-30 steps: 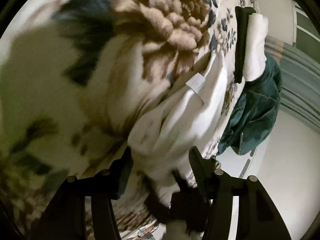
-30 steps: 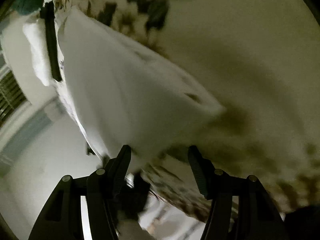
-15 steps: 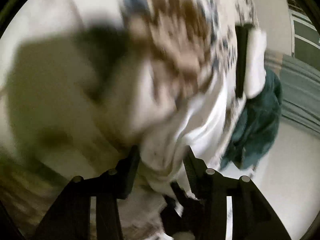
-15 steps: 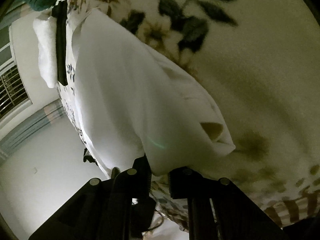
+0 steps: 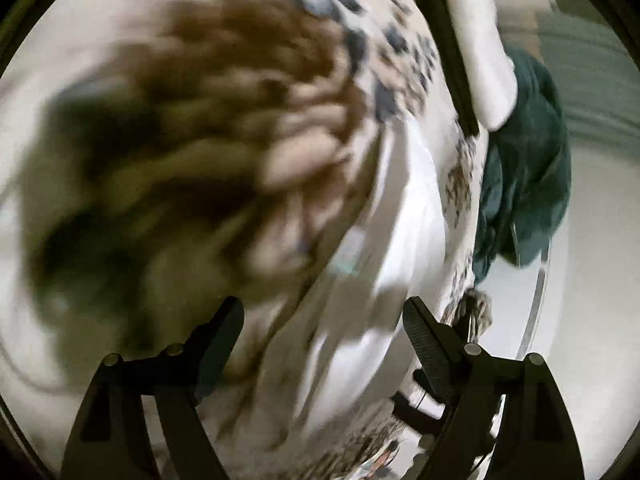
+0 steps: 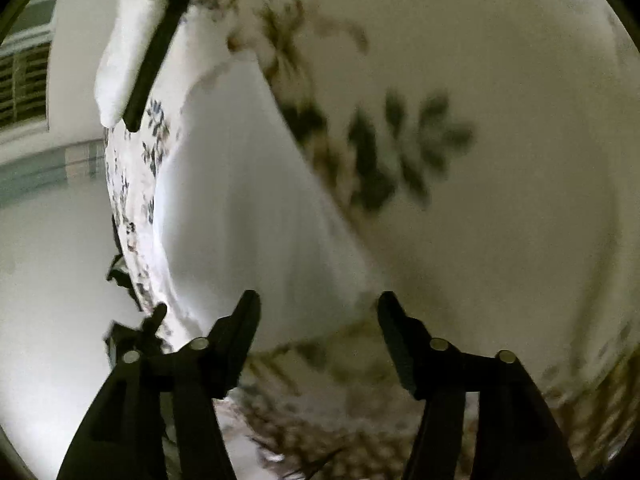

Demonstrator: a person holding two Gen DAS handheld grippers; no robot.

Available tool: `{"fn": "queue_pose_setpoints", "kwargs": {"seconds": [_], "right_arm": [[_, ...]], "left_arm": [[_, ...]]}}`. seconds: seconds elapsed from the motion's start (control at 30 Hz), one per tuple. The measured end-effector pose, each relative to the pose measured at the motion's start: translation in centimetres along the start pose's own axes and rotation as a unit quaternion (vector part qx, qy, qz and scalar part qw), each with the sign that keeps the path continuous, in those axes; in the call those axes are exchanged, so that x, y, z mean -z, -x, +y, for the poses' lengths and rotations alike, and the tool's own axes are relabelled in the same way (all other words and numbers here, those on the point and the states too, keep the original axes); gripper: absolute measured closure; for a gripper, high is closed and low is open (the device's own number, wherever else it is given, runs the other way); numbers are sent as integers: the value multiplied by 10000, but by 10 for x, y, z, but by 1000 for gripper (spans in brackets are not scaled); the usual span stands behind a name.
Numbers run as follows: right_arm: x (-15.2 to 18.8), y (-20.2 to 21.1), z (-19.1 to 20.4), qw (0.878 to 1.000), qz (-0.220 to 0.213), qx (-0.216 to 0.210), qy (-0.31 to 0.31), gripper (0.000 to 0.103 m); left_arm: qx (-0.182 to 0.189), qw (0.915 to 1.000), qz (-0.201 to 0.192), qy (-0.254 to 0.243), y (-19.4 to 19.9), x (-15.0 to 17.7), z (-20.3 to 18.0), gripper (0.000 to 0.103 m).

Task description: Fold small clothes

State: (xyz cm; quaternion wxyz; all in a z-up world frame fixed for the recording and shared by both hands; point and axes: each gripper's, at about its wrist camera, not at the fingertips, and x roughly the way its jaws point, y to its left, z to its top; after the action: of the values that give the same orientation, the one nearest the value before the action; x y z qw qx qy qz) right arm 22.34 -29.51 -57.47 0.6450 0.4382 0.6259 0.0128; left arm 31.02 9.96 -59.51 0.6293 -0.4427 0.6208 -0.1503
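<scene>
A small white garment (image 5: 384,256) lies on a floral blanket (image 5: 224,112), blurred in the left wrist view. My left gripper (image 5: 322,316) is open, its jaws wide apart over the garment's near end. In the right wrist view the same white garment (image 6: 256,216) lies flat on the floral blanket (image 6: 500,140). My right gripper (image 6: 318,312) is open just above the garment's near edge, holding nothing.
A folded white item (image 5: 482,52) and a black one (image 5: 448,56) sit at the blanket's far edge, also in the right wrist view (image 6: 128,52). A dark teal garment (image 5: 524,168) hangs off the edge. Pale floor (image 6: 52,280) lies beyond.
Both grippers were shut on the white garment half a second ago and have opened, letting it go. The garment now lies flatter on the blanket. Both views are motion-blurred.
</scene>
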Motion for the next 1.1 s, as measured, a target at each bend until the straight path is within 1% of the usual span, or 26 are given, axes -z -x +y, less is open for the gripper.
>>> {"fn": "queue_pose_setpoints", "kwargs": {"seconds": [0.07,0.1,0.17,0.23,0.27,0.3,0.33,0.37,0.4,0.43,0.47,0.53,0.63,0.7,0.8,0.83,0.9,1.0,1.03,1.1], "right_arm": [[-23,-15,1,9995,153,-131,231,30],[-35,-27,0,9990,302,-212,271,30],[-55,-44,-2,9968,539,-534,258,21],[-63,-47,3,9939,578,-883,319,22],[-63,-47,8,9922,607,-1019,395,42],[-63,-48,13,9902,704,-1112,466,60],[-62,-50,18,9896,762,-1112,502,73],[-60,-51,22,9905,723,-1036,550,76],[-60,-53,24,9916,690,-929,576,78],[-60,-53,23,9931,625,-873,474,84],[-60,-50,23,9936,561,-904,370,88],[-56,-42,34,9949,415,-805,452,89],[-52,-19,56,9946,300,-750,656,91],[-48,-4,70,9939,252,-737,785,91],[-56,21,100,9918,146,-749,1028,91],[-63,31,117,9903,80,-764,1155,91],[-76,45,140,9884,-22,-803,1290,91],[-108,61,187,9837,-248,-838,1571,91],[-125,70,208,9813,-317,-919,1658,91],[-150,75,238,9773,-436,-994,1820,91]], "left_arm": [[-37,9996,202,-171,-22,-15,-8,22],[-25,9993,281,-257,-30,-20,-12,19],[-24,9987,344,-387,-38,-31,-21,18],[-15,9975,327,-628,-36,-30,-30,19],[-5,9969,285,-735,-33,-27,-34,22],[74,9962,220,-843,-30,-25,-39,40],[151,9954,214,-925,-30,-21,-45,46],[56,9949,220,-983,-33,-20,-50,49],[12,9947,191,-1009,-36,-20,-53,61],[14,9951,146,-979,-35,-19,-53,69],[37,9960,104,-882,-34,-19,-52,73],[55,9966,90,-816,-34,-20,-58,76],[98,9955,55,-944,-18,-21,-77,78],[170,9947,32,-1016,-7,-26,-94,79],[274,9934,-27,-1117,12,-43,-121,79],[290,9926,-64,-1179,15,-50,-131,79],[365,9908,-135,-1294,20,-67,-156,79],[507,9882,-301,-1410,28,-100,-195,79],[558,9866,-412,-1478,32,-114,-211,79],[653,9828,-600,-1619,36,-140,-239,79]]}}
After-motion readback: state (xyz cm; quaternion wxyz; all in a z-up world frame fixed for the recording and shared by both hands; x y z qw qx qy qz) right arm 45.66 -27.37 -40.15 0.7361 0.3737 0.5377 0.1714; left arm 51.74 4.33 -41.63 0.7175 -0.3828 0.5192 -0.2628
